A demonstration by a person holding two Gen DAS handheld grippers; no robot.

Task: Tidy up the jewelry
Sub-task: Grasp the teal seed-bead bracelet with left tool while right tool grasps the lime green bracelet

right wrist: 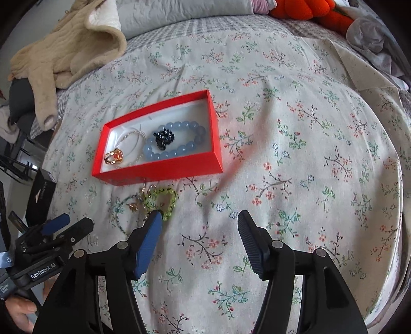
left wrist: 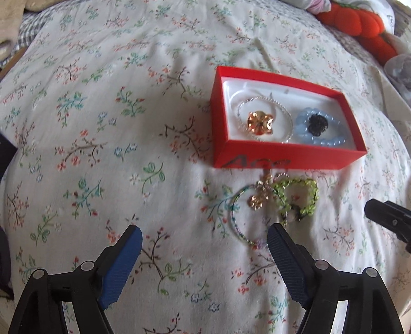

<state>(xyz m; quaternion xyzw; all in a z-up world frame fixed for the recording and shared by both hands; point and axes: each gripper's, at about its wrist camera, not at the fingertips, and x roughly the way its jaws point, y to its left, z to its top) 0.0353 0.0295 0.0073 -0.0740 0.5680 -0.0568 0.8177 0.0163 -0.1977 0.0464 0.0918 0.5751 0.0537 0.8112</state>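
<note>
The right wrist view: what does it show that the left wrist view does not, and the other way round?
Only the right wrist view shows the beige blanket, the grey pillow, the black box and a hand holding the left gripper. Only the left wrist view shows dark letters on the red box's front wall. Both show the red box with the blue bead bracelet, the green bead bracelet outside it, and the orange plush toy.

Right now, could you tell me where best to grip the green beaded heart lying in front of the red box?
Grip the green heart on its right lobe, coming from above: it lies flat on the bedspread, and its left side tangles with the gold charm, while the right edge looks free.
</note>
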